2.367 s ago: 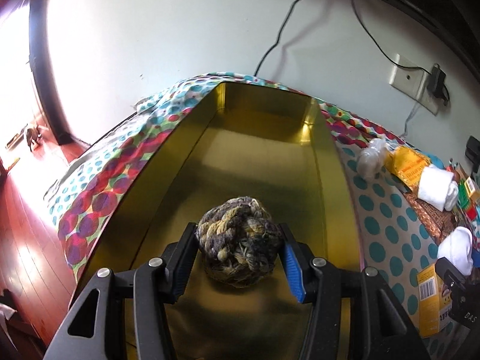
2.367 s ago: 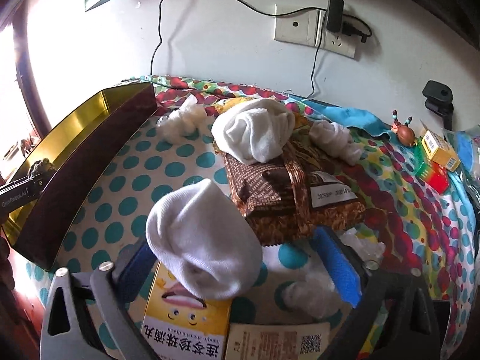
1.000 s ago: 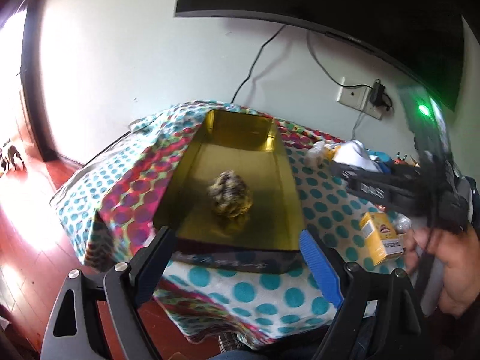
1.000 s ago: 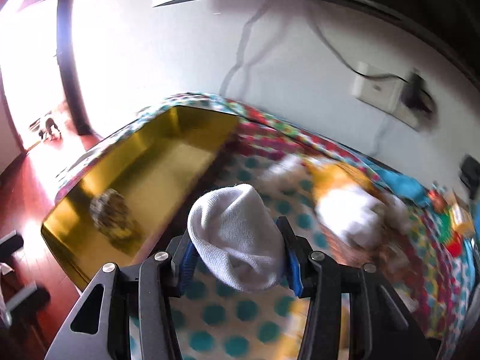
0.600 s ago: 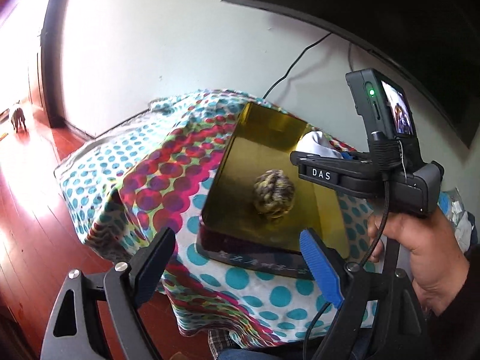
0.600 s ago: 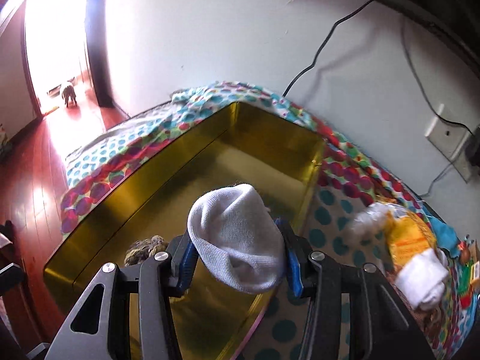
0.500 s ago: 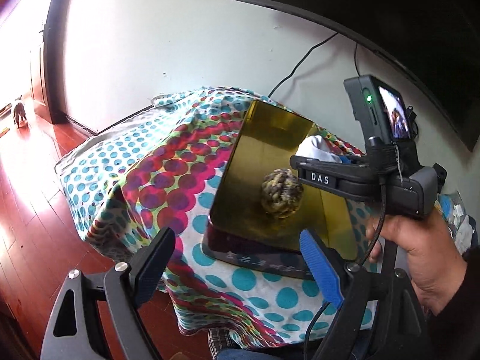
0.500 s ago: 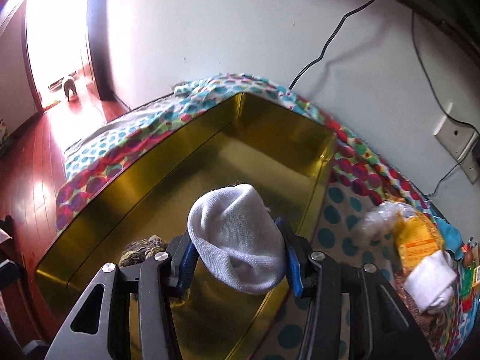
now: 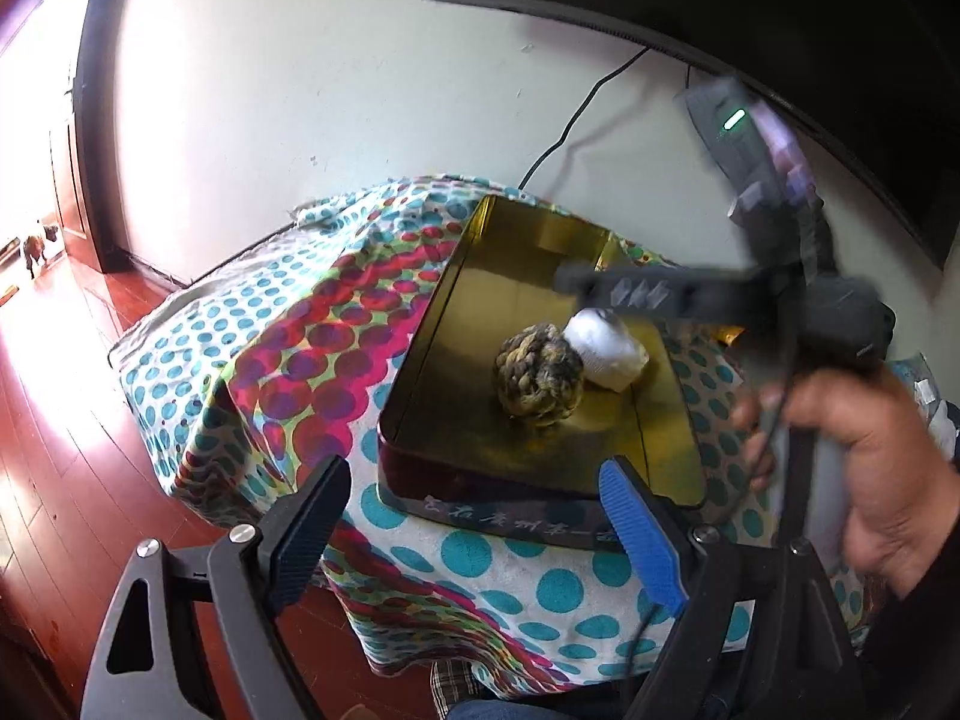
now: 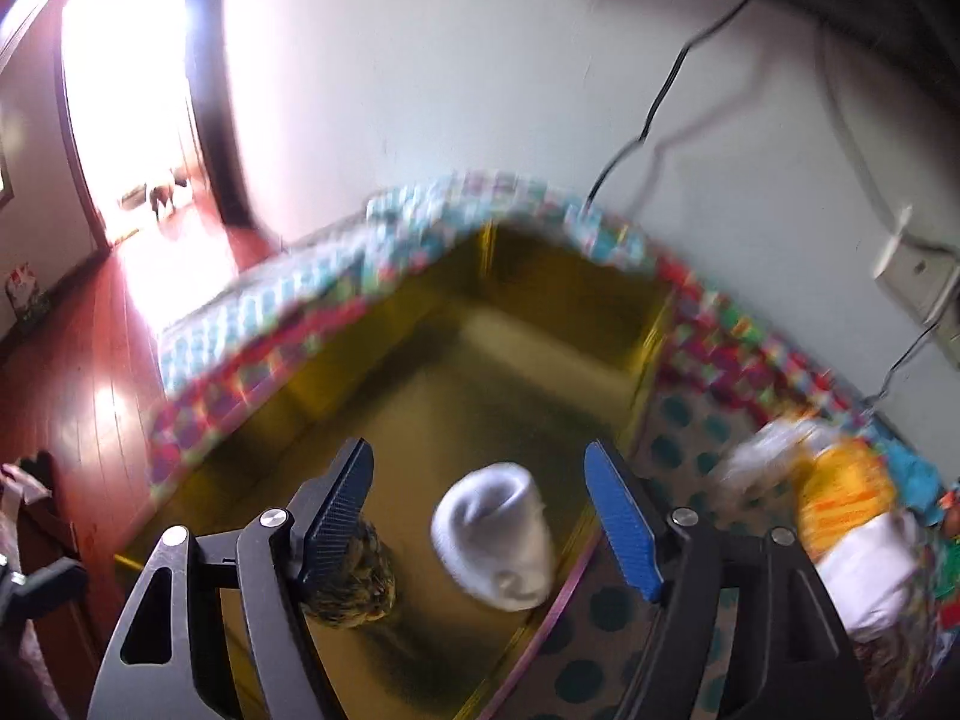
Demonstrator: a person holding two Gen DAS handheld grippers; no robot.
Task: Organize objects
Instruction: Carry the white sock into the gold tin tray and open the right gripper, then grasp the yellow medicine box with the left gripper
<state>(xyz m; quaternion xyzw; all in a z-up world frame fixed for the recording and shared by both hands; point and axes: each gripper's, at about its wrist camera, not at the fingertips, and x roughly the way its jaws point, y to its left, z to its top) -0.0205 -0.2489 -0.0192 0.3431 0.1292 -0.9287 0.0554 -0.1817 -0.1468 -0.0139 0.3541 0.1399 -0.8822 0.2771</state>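
Drop-off step, by the look of it: rolled white sock (image 10: 495, 537) low centre in the gold tin (image 10: 534, 354), beside the rope ball (image 9: 538, 373); right gripper (image 10: 477, 516) opening, gripping nothing; left gripper (image 9: 474, 531) wide, empty; next, probably back to the clutter at right.

Only text in view: a row of pale characters on the near dark wall of the gold tin (image 9: 528, 525) (Chinese-looking script, too small and warped to read). Right wrist view is motion-blurred, so nothing can be read there.
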